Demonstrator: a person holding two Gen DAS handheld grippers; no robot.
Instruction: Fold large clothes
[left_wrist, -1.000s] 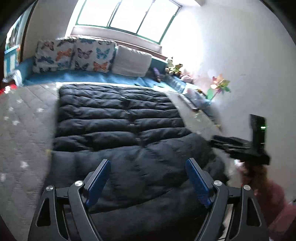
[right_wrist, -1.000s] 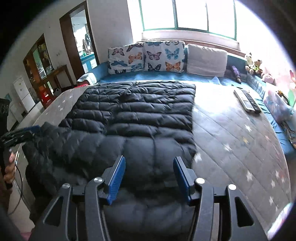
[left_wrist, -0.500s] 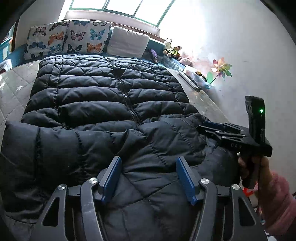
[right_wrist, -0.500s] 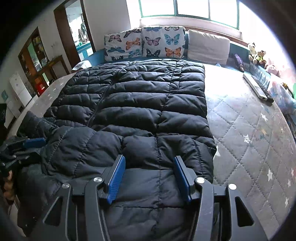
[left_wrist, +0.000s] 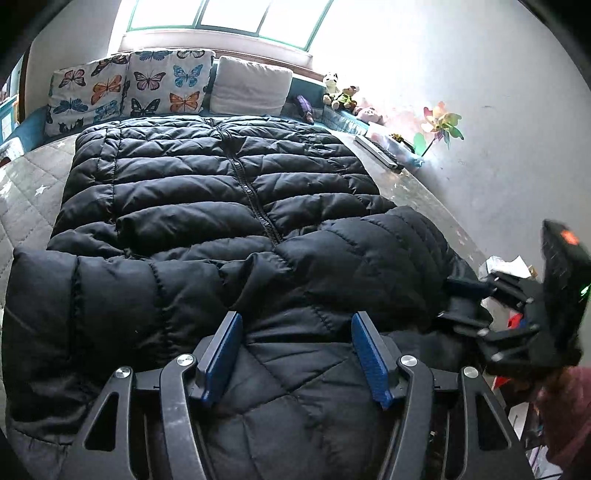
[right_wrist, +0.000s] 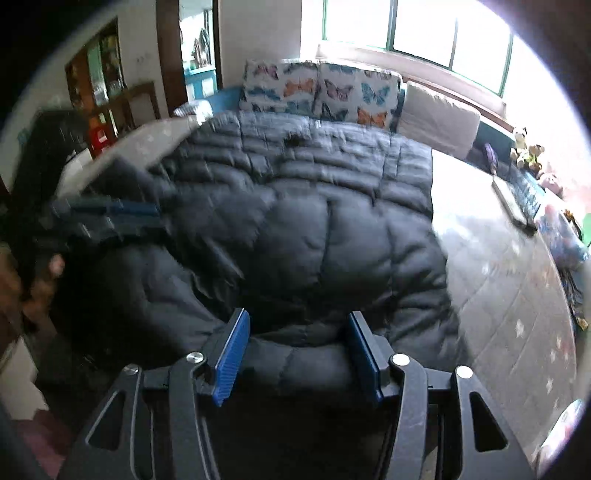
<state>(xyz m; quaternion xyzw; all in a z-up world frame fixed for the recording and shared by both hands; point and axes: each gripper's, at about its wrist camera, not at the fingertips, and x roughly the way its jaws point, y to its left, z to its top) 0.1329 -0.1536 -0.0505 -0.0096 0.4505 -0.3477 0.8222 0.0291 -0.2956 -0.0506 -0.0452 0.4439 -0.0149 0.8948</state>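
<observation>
A large black puffer jacket (left_wrist: 221, 206) lies spread on a grey quilted bed, zipper up, its near end bunched toward me. It also shows in the right wrist view (right_wrist: 314, 221). My left gripper (left_wrist: 297, 354) is open, its blue pads just above the jacket's near bunched part. My right gripper (right_wrist: 295, 354) is open over the jacket's near edge. In the left wrist view the right gripper (left_wrist: 465, 295) shows at the jacket's right corner. In the right wrist view the left gripper (right_wrist: 122, 218) shows blurred at the jacket's left side.
Butterfly cushions (left_wrist: 129, 88) and a plain pillow (left_wrist: 251, 88) line the bed's far end under a window. Soft toys (left_wrist: 340, 92), a keyboard-like item (left_wrist: 380, 155) and a pinwheel (left_wrist: 441, 125) sit along the right wall. Bare quilted mattress (right_wrist: 517, 280) lies right of the jacket.
Both grippers have stayed open. The right gripper dropped and swung, its view now blurred, with the jacket's near part bunched higher. The left gripper moved slightly closer to the jacket.
</observation>
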